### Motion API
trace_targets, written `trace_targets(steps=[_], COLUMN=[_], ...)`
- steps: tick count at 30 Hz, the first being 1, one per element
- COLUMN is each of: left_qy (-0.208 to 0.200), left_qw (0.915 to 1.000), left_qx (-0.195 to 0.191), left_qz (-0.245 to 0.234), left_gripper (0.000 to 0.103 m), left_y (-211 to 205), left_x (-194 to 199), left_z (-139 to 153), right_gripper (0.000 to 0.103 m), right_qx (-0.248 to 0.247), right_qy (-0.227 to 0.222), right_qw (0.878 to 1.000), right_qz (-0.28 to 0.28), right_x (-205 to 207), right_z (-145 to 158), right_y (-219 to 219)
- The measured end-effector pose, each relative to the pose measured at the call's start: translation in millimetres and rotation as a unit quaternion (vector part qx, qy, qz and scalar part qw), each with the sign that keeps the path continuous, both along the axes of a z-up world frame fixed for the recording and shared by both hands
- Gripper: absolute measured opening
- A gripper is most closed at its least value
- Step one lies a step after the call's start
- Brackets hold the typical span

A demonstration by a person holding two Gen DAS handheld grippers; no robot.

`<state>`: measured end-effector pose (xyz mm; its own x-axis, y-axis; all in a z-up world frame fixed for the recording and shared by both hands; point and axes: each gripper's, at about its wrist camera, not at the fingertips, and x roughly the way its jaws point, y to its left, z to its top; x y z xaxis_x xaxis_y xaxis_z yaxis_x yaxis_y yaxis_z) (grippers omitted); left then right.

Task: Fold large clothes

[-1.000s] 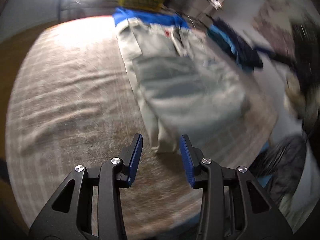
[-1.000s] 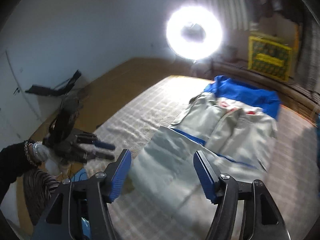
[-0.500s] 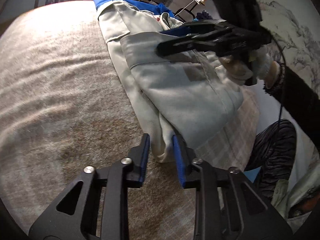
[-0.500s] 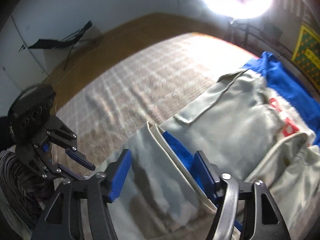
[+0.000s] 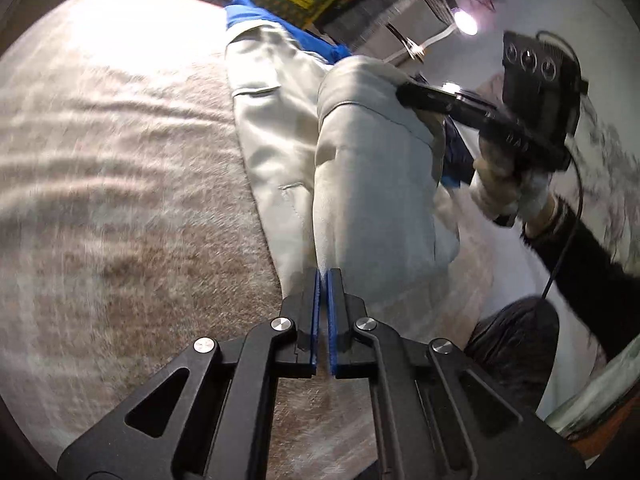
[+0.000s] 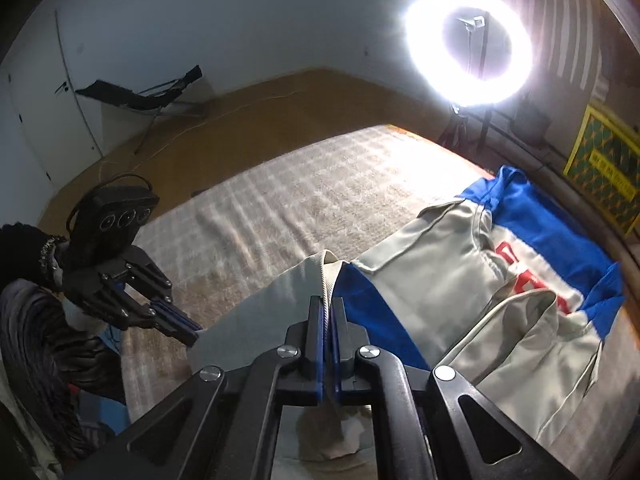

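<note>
A large grey jacket [image 5: 372,200] with blue lining and collar lies on a beige checked blanket [image 5: 120,168]. My left gripper [image 5: 323,278] is shut on its near bottom edge, fabric pinched at the tips. In the same view my right gripper [image 5: 404,92] grips a raised fold of the jacket farther up. In the right wrist view the right gripper [image 6: 327,302] is shut on a thick grey hem of the jacket [image 6: 432,284], the blue lining [image 6: 360,312] showing beside it. The left gripper [image 6: 192,330] holds the grey panel's corner at lower left.
A ring light [image 6: 468,44] on a stand shines at the bed's far end, next to a yellow box [image 6: 604,176]. A black folded stand [image 6: 140,92] lies on the wooden floor. The person's dark striped leg [image 5: 516,344] is by the near edge of the bed.
Both grippers came down onto the jacket and closed on its edge. The right one moved in from above the bed, and the grey panel now stands raised between the two grips.
</note>
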<state>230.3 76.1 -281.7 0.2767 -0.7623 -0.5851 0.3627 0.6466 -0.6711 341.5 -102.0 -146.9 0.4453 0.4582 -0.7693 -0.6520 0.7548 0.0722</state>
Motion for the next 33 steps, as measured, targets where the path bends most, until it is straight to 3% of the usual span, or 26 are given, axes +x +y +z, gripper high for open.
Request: trace_targets(steps=[5,9,13,17,20,22,23,25,26,30,33], left_qy=[0.026,0.036,0.049,-0.001,-0.026,-0.037,-0.037,-0.032,-0.036,-0.074,-0.075], left_qw=[0.9994,0.9985,0.9976,0.998,0.9972,0.9961,0.9958,0.9956,0.9949,0.9922,0.9913], left_qx=[-0.006,-0.005,-0.012,0.022,0.04,0.052,0.055,0.062,0.066,0.086,0.1], left_qz=[0.021,0.041,0.049,0.059,0.058,0.061,0.064,0.063,0.068,0.053,0.042], left_gripper=[0.0,0.0,0.0,0.0,0.0,0.0,0.0,0.003,0.004,0.005,0.005], left_y=[8.0,16.2,19.1,23.1,22.3,17.2,13.8,5.0,0.4,-33.7,-54.1], left_x=[-7.2,-10.3,-5.6,-15.3,-20.2,-18.3,-14.0,-2.0,5.0,24.9,36.3], left_z=[-10.3,-16.5,-26.2,-7.6,9.9,20.6,25.0,33.0,35.7,53.5,51.4], right_gripper=[0.0,0.0,0.0,0.0,0.0,0.001,0.005,0.03,0.037,0.036,0.037], right_qx=[-0.031,0.038,0.02,0.001,-0.058,-0.07,-0.064,-0.046,-0.028,0.019,0.04], right_qy=[0.012,-0.013,-0.022,-0.008,0.011,0.033,0.037,0.03,0.023,-0.003,-0.005], right_qw=[0.999,0.999,1.0,1.0,0.998,0.997,0.997,0.998,0.998,0.994,0.984], right_qz=[-0.003,-0.001,-0.002,0.002,0.024,0.025,0.017,-0.026,-0.05,-0.109,-0.173], right_x=[16.0,-14.4,-17.1,12.6,39.0,45.8,47.3,45.0,38.1,-9.5,-54.5], right_z=[-35.2,-3.7,-0.2,-20.0,-57.0,-71.7,-71.0,-55.6,-41.6,1.1,10.8], right_y=[10.2,-9.8,-12.2,3.9,28.4,32.4,30.4,16.8,2.8,-54.4,-103.3])
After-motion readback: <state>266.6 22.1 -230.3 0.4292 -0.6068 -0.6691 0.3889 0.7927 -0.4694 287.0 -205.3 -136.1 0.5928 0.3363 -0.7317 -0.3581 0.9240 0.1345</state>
